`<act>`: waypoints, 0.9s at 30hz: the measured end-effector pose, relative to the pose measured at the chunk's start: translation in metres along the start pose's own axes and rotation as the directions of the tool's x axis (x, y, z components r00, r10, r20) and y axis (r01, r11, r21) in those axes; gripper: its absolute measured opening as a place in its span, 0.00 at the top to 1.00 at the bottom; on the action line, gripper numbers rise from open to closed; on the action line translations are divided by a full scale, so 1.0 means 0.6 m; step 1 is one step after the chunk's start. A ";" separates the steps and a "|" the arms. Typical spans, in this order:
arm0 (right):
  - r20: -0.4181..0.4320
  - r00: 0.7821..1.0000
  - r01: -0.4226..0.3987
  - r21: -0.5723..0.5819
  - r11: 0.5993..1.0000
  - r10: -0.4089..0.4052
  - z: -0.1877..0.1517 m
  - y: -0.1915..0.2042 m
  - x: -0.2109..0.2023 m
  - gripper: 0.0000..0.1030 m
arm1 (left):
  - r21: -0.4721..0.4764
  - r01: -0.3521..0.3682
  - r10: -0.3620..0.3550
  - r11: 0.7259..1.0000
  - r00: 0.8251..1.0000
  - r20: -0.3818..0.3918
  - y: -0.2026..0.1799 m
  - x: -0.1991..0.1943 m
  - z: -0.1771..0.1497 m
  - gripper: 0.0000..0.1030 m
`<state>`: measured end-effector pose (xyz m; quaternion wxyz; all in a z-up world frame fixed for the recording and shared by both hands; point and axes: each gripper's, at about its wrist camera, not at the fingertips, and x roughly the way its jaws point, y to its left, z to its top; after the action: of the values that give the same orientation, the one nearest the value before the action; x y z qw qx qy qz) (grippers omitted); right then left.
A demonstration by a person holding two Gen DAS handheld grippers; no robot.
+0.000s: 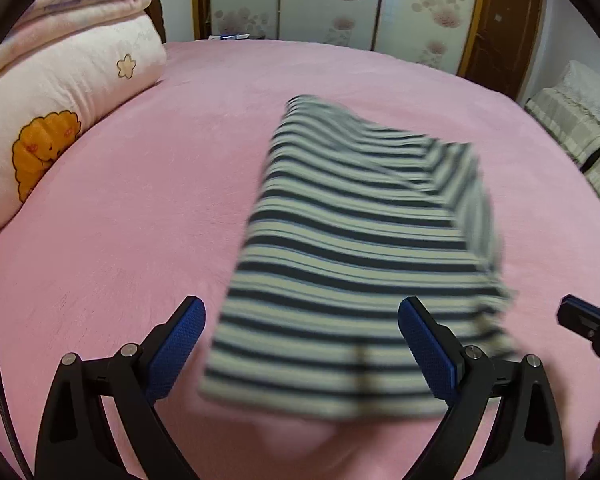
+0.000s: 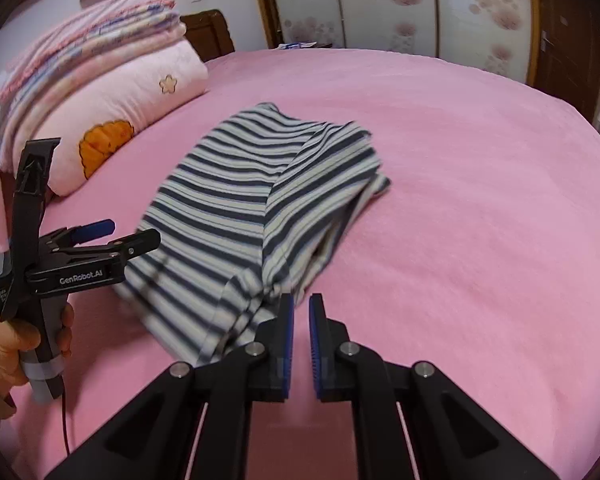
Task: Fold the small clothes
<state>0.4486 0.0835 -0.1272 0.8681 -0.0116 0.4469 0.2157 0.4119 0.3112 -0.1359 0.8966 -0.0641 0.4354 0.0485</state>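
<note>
A navy-and-cream striped garment (image 1: 340, 240) lies on the pink bed (image 1: 120, 220), with one side folded over the middle; it looks blurred. My left gripper (image 1: 302, 308) is open wide, its blue pads (image 1: 176, 344) standing on either side of the garment's near edge without pressing it. From the right wrist view the garment (image 2: 228, 200) stretches away to the left, and the left gripper (image 2: 128, 232) hovers at its left edge. My right gripper (image 2: 301, 300) is shut with nothing between its pads, just right of the garment's near corner. Its tip shows at the picture's edge as right gripper (image 1: 576, 316).
A pink pillow with an orange cartoon (image 1: 60, 120) and a stack of folded blankets (image 2: 88, 48) lie at the left of the bed. Floral wardrobe doors (image 1: 328, 0) stand behind, a checked seat cover (image 1: 572, 128) at the right. A person's hand (image 2: 4, 344) holds the left gripper's handle.
</note>
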 end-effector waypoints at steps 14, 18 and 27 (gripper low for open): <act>0.103 0.993 0.048 0.106 0.993 -0.059 -0.106 -0.022 -0.384 0.90 | 0.053 0.070 -0.075 0.996 0.993 0.094 -0.211 -0.386 -0.080 0.01; 0.148 0.987 0.035 0.134 0.990 -0.055 -0.154 -0.016 -0.481 0.67 | 0.093 0.118 -0.127 0.989 0.987 0.095 -0.262 -0.472 -0.130 0.01; 0.150 0.980 0.099 0.195 0.976 -0.129 -0.281 -0.010 -0.616 0.58 | 0.133 0.103 -0.120 0.986 0.984 0.128 -0.328 -0.623 -0.256 0.01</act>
<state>0.1334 -0.0921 0.0592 0.9096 0.0618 0.3921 0.1228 0.0904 0.0813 0.0785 0.9278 -0.0285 0.3712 -0.0251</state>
